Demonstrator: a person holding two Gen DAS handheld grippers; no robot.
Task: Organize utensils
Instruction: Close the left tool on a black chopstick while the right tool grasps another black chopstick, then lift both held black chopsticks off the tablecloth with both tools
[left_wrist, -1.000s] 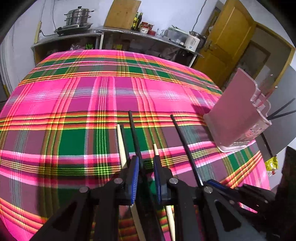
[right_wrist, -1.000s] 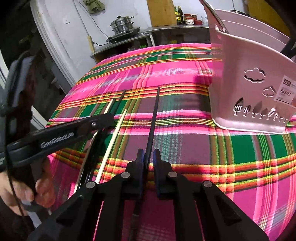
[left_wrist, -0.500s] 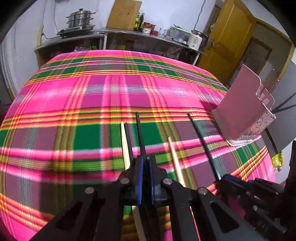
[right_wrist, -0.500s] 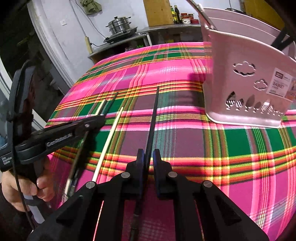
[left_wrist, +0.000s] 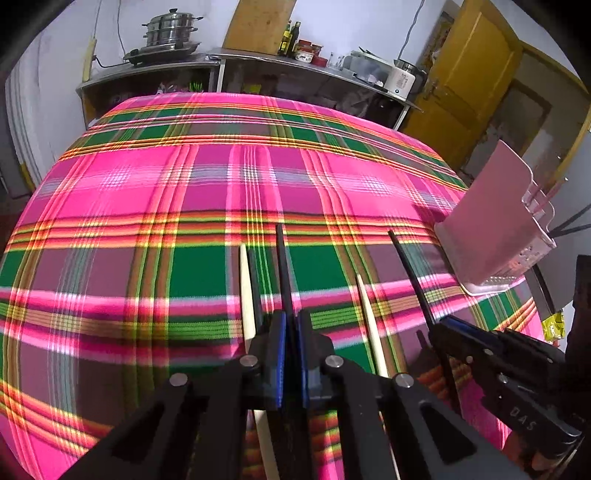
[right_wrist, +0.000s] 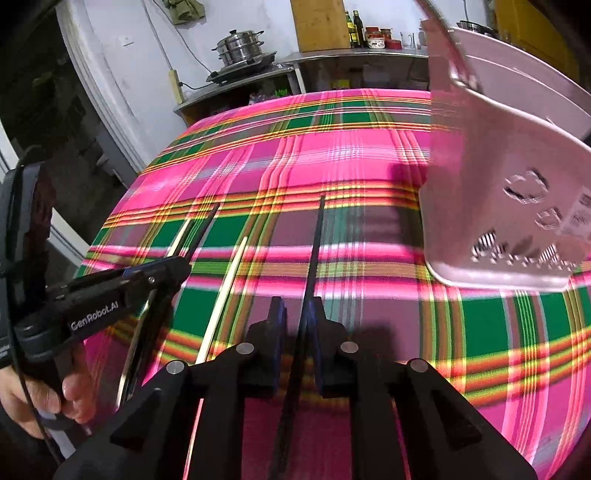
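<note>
My left gripper (left_wrist: 291, 325) is shut on a black chopstick (left_wrist: 283, 266) that points forward over the plaid tablecloth. A pale wooden chopstick (left_wrist: 246, 291) lies just left of it, another pale chopstick (left_wrist: 367, 314) to its right. My right gripper (right_wrist: 298, 310) is shut on another black chopstick (right_wrist: 314, 243), lifted slightly off the cloth. It also shows in the left wrist view (left_wrist: 454, 328). The pink utensil basket (right_wrist: 509, 192) stands to the right, close to the right gripper; it also shows in the left wrist view (left_wrist: 495, 225), with dark utensils sticking out of it.
The plaid tablecloth (left_wrist: 155, 192) covers the whole table. A steel counter with a steamer pot (left_wrist: 170, 33), bottles and a kettle stands beyond the far edge. A yellow door (left_wrist: 469, 77) is at the back right.
Both grippers have lifted and moved forward a little with their black chopsticks. The right gripper has come closer to the pink basket. The left jaws, open a second ago, have closed on their chopstick.
</note>
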